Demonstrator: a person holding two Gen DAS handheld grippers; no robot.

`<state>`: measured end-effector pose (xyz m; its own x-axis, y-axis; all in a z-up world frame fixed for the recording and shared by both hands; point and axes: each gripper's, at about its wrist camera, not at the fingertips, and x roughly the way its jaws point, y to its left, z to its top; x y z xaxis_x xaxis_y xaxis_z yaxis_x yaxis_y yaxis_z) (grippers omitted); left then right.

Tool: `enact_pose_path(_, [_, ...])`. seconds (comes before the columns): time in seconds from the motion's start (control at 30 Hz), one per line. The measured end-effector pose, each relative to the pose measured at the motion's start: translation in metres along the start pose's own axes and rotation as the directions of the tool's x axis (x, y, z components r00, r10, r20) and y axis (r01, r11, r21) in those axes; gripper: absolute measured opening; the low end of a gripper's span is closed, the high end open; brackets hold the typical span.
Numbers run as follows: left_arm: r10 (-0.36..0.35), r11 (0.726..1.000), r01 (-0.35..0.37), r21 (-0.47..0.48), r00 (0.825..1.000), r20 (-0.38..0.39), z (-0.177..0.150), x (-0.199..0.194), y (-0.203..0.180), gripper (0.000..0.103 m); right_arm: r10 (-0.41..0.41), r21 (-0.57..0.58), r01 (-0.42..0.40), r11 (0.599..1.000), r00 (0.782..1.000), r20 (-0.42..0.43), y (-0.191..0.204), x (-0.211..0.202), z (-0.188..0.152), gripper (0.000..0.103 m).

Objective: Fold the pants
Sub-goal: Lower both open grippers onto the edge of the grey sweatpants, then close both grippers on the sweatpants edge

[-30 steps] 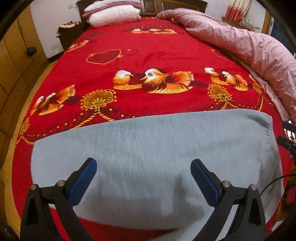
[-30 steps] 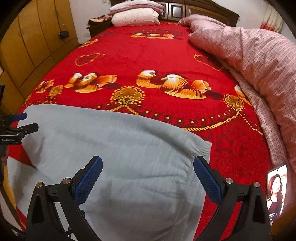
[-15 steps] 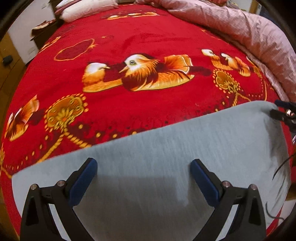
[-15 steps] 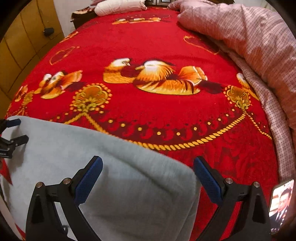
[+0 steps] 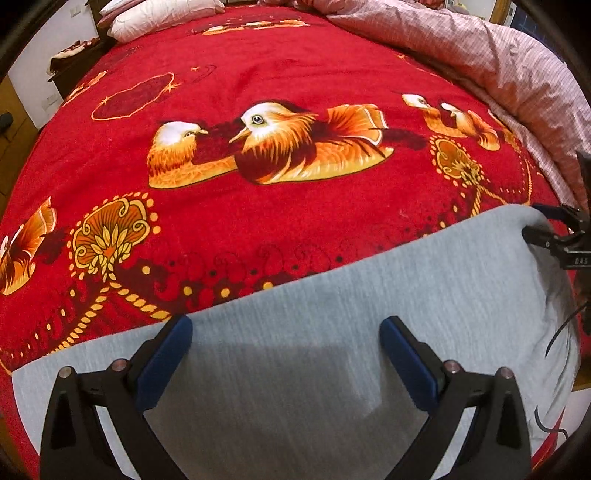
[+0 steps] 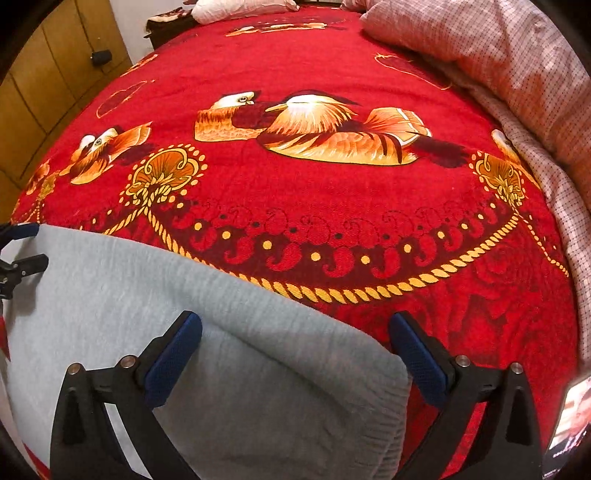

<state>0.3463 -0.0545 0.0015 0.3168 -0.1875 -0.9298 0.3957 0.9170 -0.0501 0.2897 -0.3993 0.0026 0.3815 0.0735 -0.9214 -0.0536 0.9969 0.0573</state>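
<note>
One pair of grey pants (image 5: 332, 332) lies flat across the near edge of the bed, on a red bedspread (image 5: 277, 229) printed with ducks and gold rope.

Left side first. The left gripper (image 5: 286, 354) hangs over the pants with its two blue-padded fingers (image 5: 164, 363) spread wide; nothing sits between them, so it is released. Grey fabric fills the gap below. In the right wrist view this gripper's two tips (image 6: 22, 245) show at the left border, at the far left edge of the pants (image 6: 155, 295).

Centre. Three duck pairs are countable on the bedspread in the left wrist view: one partly cut off at the left edge, one large pair in the middle (image 5: 266, 144), one smaller pair to the right (image 5: 454, 118). One white pillow (image 5: 162, 16) lies at the head of the bed.

Right side. The right gripper (image 6: 295, 354) is also released, fingers (image 6: 417, 363) apart, straddling the rounded ribbed end of the pants, which lies between the two pads. Whether the pads touch the cloth cannot be told. In the left wrist view its tips (image 5: 554, 229) sit at the far right corner of the pants. One pink checked quilt (image 6: 498, 62) is heaped along the right of the bed. One lit phone (image 6: 569, 417) lies at the lower right corner.
</note>
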Motion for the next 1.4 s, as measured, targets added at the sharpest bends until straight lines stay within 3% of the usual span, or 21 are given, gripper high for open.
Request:
enact_pose_path(0.4, [-0.001,0.994,0.007,0.109,0.998,-0.058,0.024,-0.008,0.006,0.098,0.037,-0.063,-0.037,0.997,0.999,0.007,-0.006,-0.004,-0.01,0.103])
enact_pose_path(0.63, [-0.059,0.983,0.072,0.169,0.995,-0.077,0.026,0.002,0.01,0.097,0.044,-0.078,-0.042,0.996,0.999,0.023,-0.007,-0.005,-0.012,0.103])
enact_pose_path(0.7, [-0.082,0.978,0.094,0.186,0.994,-0.068,0.022,-0.001,0.008,0.087,0.047,-0.081,-0.045,0.996,0.999,0.027,-0.006,-0.005,-0.011,0.103])
enact_pose_path(0.8, [-0.132,0.967,0.143,0.21,0.989,-0.067,0.016,-0.012,0.001,0.047,0.05,-0.079,-0.048,0.996,0.998,0.025,-0.005,-0.006,-0.01,0.103])
enact_pose_path(0.87, [-0.149,0.963,0.162,0.216,0.986,-0.078,0.013,-0.018,-0.004,0.014,0.055,-0.076,-0.054,0.996,0.998,0.014,-0.006,-0.007,-0.008,0.103])
enact_pose_path(0.93, [-0.158,0.959,0.174,0.222,0.984,-0.087,0.009,-0.023,-0.008,0.011,0.066,-0.076,-0.065,0.995,0.998,0.002,-0.007,-0.009,-0.006,0.103])
enact_pose_path(1.1, [-0.116,0.958,0.131,0.254,0.991,-0.071,0.001,-0.028,-0.016,0.011,0.075,-0.092,-0.076,0.993,0.997,-0.019,-0.012,-0.015,-0.003,0.091])
enact_pose_path(1.3, [-0.102,0.974,0.106,0.2,0.994,-0.03,0.01,-0.012,-0.021,0.017,0.079,-0.132,-0.082,0.988,0.997,-0.026,-0.009,-0.022,0.0,0.07])
enact_pose_path(1.4, [-0.095,0.977,0.096,0.189,0.995,-0.014,0.01,-0.01,-0.024,0.017,0.079,-0.157,-0.081,0.984,0.997,-0.018,-0.005,-0.027,0.001,0.033])
